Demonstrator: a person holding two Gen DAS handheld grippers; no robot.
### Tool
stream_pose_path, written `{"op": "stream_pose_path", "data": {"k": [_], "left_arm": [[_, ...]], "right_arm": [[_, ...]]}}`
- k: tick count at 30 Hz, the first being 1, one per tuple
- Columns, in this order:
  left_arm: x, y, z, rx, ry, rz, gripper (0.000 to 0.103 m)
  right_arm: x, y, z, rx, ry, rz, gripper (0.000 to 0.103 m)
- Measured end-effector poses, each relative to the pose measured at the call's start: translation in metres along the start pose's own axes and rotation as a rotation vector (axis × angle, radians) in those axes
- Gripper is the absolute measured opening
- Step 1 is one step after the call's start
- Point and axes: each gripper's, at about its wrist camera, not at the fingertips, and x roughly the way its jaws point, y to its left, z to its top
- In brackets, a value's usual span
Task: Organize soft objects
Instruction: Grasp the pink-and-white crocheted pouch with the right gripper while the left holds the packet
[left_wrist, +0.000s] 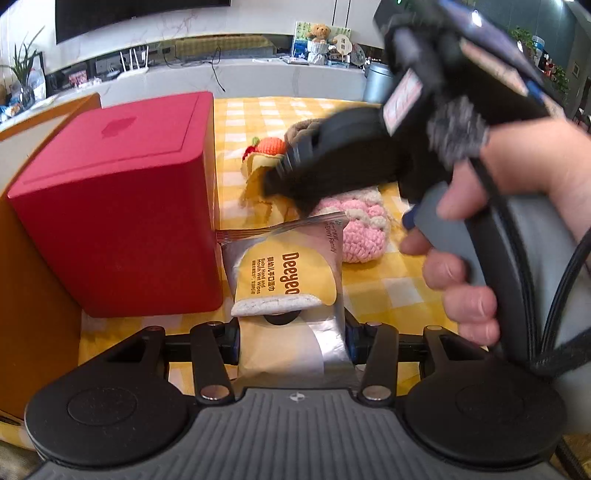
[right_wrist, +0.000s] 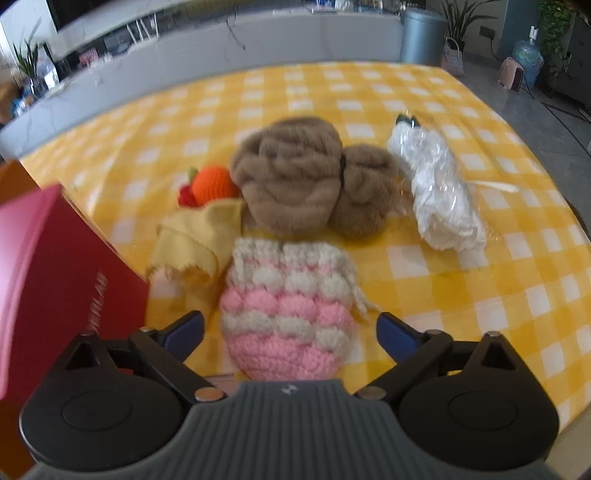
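Yellow-checked surface (right_wrist: 424, 295). Left hand-held gripper (left_wrist: 291, 334): pinching a silver-and-yellow wet-wipes packet (left_wrist: 288, 266), red box (left_wrist: 122, 206) just left of it. Right hand-held gripper (right_wrist: 291, 332): spread, pink-and-cream crochet pouch (right_wrist: 288, 310) between its untouching fingers; yellow cloth (right_wrist: 195, 240), brown plush (right_wrist: 291, 177) and white wrapped bundle (right_wrist: 439, 192) beyond.
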Motion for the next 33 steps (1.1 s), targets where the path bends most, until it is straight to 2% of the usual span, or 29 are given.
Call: {"op": "stream_pose_path", "data": {"k": [2, 3, 5, 7, 10, 13, 16, 18, 21, 28, 31, 33], "left_arm": [[0.003, 0.001, 0.0, -0.005, 0.02, 0.002, 0.053], [0.003, 0.001, 0.0, -0.008, 0.023, 0.002, 0.053], [0.004, 0.001, 0.001, -0.009, 0.029, -0.001, 0.053], [0.004, 0.001, 0.001, -0.009, 0.025, 0.004, 0.053], [0.003, -0.001, 0.001, -0.003, 0.017, 0.011, 0.053], [0.003, -0.005, -0.001, 0.009, 0.015, 0.014, 0.053], [0.003, -0.006, -0.002, 0.013, 0.019, 0.017, 0.053], [0.004, -0.006, -0.002, 0.013, 0.026, 0.015, 0.053], [0.006, -0.005, 0.0, 0.012, 0.032, 0.016, 0.053], [0.009, -0.006, -0.001, 0.017, 0.041, 0.02, 0.053], [0.009, -0.006, 0.0, 0.02, 0.035, 0.023, 0.053], [0.008, -0.007, -0.001, 0.03, 0.028, 0.019, 0.053]], "right_arm": [[0.006, -0.002, -0.004, -0.021, 0.039, -0.02, 0.075], [0.004, -0.006, -0.006, -0.01, 0.034, 0.006, 0.061], [-0.003, -0.013, -0.006, 0.01, 0.043, 0.047, 0.055], [-0.008, -0.017, -0.01, -0.006, 0.043, 0.008, 0.053], [-0.012, -0.03, -0.017, 0.005, 0.046, -0.05, 0.052], [-0.017, -0.05, -0.023, 0.076, 0.068, -0.074, 0.053], [-0.021, -0.061, -0.032, 0.132, 0.096, -0.062, 0.057], [-0.02, -0.063, -0.032, 0.151, 0.099, -0.068, 0.071], [-0.015, -0.061, -0.027, 0.134, 0.092, -0.109, 0.08], [-0.008, -0.041, -0.017, 0.032, 0.072, -0.101, 0.08], [-0.007, -0.037, -0.019, -0.003, 0.067, -0.119, 0.071], [-0.012, -0.039, -0.02, 0.004, 0.051, -0.101, 0.058]]}}
